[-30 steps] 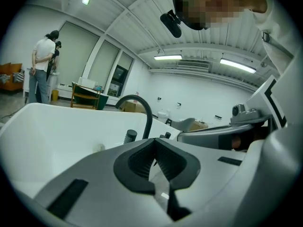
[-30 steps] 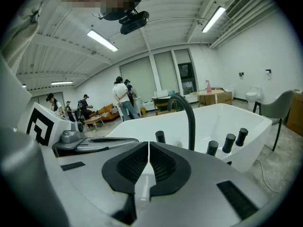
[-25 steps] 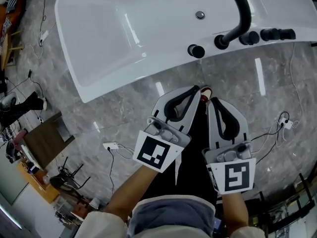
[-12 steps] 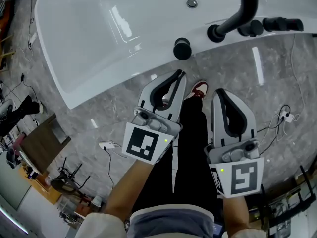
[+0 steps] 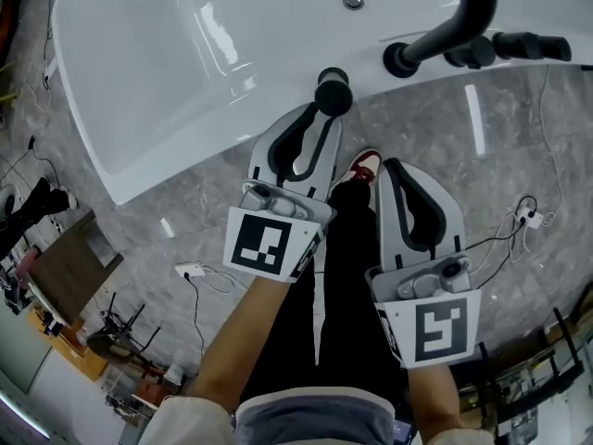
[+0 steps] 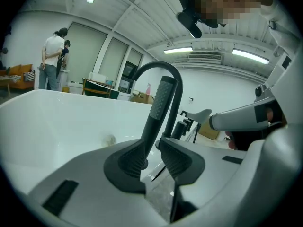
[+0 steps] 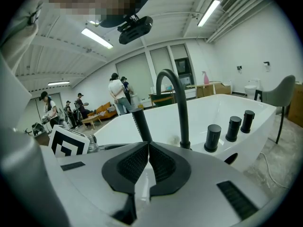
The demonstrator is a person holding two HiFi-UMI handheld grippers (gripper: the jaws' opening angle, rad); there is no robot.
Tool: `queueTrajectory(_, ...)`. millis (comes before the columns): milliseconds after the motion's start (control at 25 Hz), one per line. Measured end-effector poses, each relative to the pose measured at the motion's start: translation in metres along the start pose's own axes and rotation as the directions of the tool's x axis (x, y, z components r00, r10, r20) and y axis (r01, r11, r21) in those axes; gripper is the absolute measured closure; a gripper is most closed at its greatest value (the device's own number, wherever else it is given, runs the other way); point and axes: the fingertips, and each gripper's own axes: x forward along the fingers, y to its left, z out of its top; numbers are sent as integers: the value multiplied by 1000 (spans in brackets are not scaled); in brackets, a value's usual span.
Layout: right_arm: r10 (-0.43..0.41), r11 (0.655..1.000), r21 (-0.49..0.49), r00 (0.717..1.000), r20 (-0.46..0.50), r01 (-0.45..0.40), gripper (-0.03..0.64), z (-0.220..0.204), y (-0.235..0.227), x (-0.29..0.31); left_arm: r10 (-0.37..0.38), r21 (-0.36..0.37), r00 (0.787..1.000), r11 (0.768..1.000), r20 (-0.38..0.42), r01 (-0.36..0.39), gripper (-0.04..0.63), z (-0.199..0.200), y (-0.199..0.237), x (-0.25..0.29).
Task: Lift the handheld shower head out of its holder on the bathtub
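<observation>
Shower head (image 5: 333,93) stands upright in its holder at the near edge of the bathtub (image 5: 185,72), upper centre of the head view, where only its round black top shows. In the left gripper view its textured black handle (image 6: 160,98) rises just past the jaw tips, leaning toward the upper right.

The left tongs (image 5: 320,111) reach up to it from below, their tips just beside the handle. Their jaws are opening. The foot of the handle lies in line with the gap (image 6: 152,148), close behind the left pad, and neither pad presses on it.

To the right of the handle there is a clear gap along the rim before the arched black spout (image 5: 459,21). Beyond the spout stand the black knobs (image 5: 473,52) in a row, toward the upper right corner.

The right tongs (image 5: 391,165) hang lower and to the right, over the grey floor (image 5: 185,211) and well apart from the handle. Their pads are pressed together with nothing between them (image 7: 148,146). In the right gripper view the handle (image 7: 141,122), the spout (image 7: 183,122) and the knobs (image 7: 212,137) all stand beyond those tips.

The tub's edge runs slantwise from the left of the frame up to the right. Open floor lies left of the left tongs, and cables (image 5: 519,225) trail at the right.
</observation>
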Motion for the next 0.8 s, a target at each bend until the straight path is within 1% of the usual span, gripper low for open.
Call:
queueTrajectory(80, 1, 1000, -1, 1000, 3, -1, 595, 1, -1, 4, 1, -2, 1000, 1000, -5, -1, 491, -2, 1, 5)
queueTrajectory(240, -7, 1000, 0, 1000, 10, 7, 595, 4, -6, 6, 22, -3, 1000, 1000, -2, -22, 468, -6, 3, 15)
queueTrajectory(320, -15, 1000, 5, 1000, 14, 14, 595, 6, -10, 6, 37, 2, 999, 999, 3, -37, 466, -7, 5, 18)
queueTrajectory(440, -26, 1000, 12, 1000, 15, 26, 595, 6, -15, 5, 33, -4, 999, 999, -13, -34, 466, -15, 5, 25)
queueTrajectory(480, -29, 1000, 13, 999, 15, 28, 595, 6, -16, 5, 33, -4, 999, 999, -19, -33, 457, -18, 5, 27)
queueTrajectory(680, -28, 999, 20, 999, 16, 28, 595, 6, -15, 5, 53, 6, 998, 999, -23, -53, 457, -26, 14, 35)
queueTrajectory(800, -25, 999, 24, 1000, 15, 25, 595, 5, -12, 7, 53, 17, 998, 998, -27, -52, 457, -29, 17, 42)
